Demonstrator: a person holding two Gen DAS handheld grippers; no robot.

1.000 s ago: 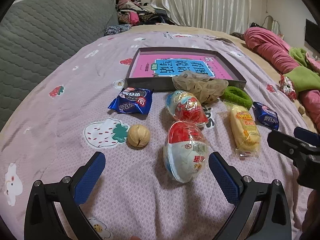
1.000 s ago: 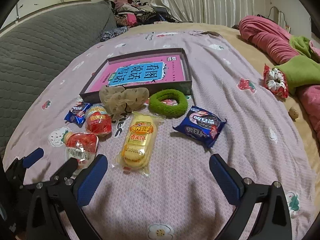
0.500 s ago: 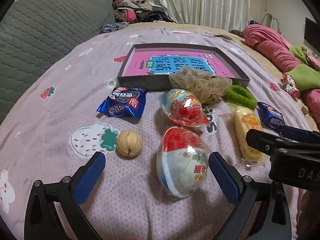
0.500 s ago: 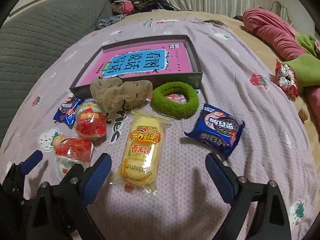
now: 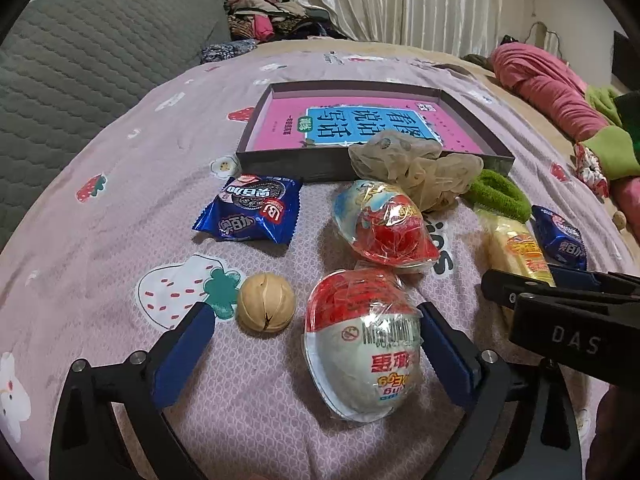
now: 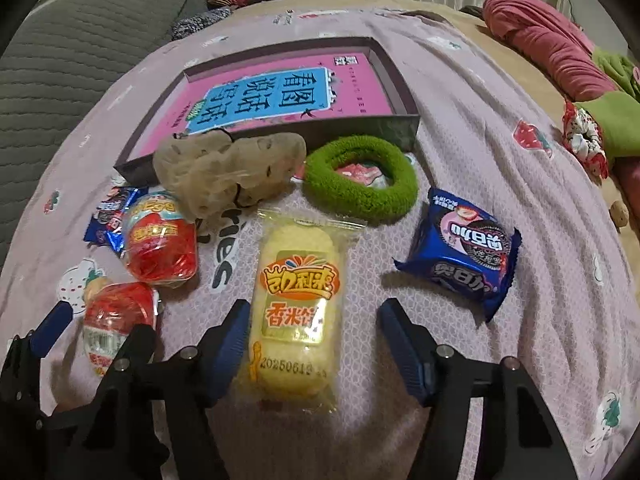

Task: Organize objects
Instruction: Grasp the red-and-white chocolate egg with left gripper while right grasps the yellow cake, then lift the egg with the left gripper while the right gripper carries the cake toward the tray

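Note:
My left gripper (image 5: 314, 354) is open, its pads either side of a red-and-white wrapped egg toy (image 5: 362, 344) and a walnut (image 5: 266, 308) on the bedspread. My right gripper (image 6: 316, 346) is open with a yellow cake packet (image 6: 294, 300) between its pads. A second egg toy (image 5: 386, 228) lies further off, also in the right wrist view (image 6: 160, 240). A dark shallow box (image 5: 280, 160) holds a pink book (image 5: 352, 126).
Blue cookie packets (image 5: 252, 214) (image 6: 464, 248), a beige mesh scrunchie (image 6: 228, 168) and a green hair ring (image 6: 360, 184) lie before the box. A floral scrunchie (image 6: 584, 140) and pink bedding (image 6: 548, 44) lie at right. A grey headboard (image 5: 80, 60) stands left.
Both grippers have moved forward and lower. The left one now brackets the near egg toy and walnut; the right one now brackets the yellow cake packet. Nothing was grasped.

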